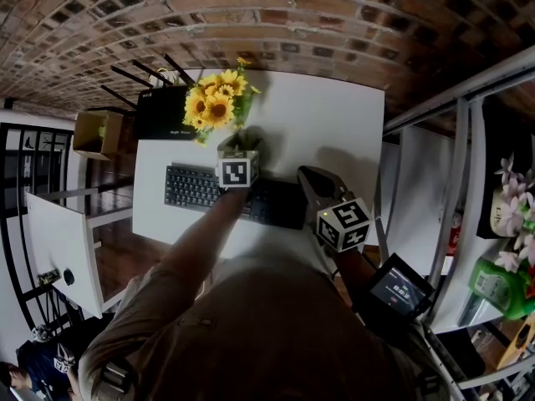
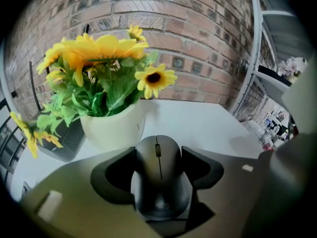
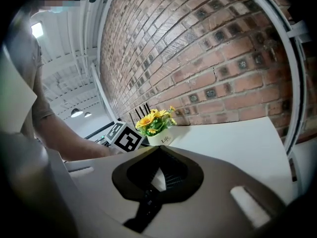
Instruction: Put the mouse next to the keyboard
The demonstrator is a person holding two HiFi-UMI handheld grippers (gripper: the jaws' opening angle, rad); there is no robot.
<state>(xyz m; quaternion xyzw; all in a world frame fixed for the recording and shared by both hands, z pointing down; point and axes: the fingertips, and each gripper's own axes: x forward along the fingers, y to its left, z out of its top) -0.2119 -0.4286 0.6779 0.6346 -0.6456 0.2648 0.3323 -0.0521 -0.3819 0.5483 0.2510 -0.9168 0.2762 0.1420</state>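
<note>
the fingers (image 2: 115,175) of the left gripper (image 2: 158,150) stand wide, one on each flank of the dark grey mouse (image 2: 158,180), and both press against its sides, so the mouse is clamped between them. its long axis runs straight along the line of the gripper. the tail end sits deep between the fingers and the nose with the scroll wheel sticks out past their tips. that nose points away from the person, toward the far side of the white table (image 2: 203,120) and the brick wall (image 2: 198,33), passing just to the right of the flower pot (image 2: 111,128). the pot is near the mouse's nose, and the sunflowers (image 2: 104,48) spread above and to the left of it. i can't tell whether the mouse's underside rests on the table or hangs a little above it.

from above, that gripper is over the table's middle, just past the far edge of the keyboard (image 1: 201,189) and right up by the pot. the person's arm (image 1: 196,245) reaches across the keyboard to it. the keyboard lies flat with its length running left to right across the table.

the right gripper (image 3: 160,148) has its fingertips pressed together with nothing between them. it hangs near the keyboard's right end. from its own view it looks over the table toward the pot and the left gripper's marker cube (image 3: 125,137).

a black box (image 1: 163,111) with thin rods sits left of the flowers at the back of the table.
</note>
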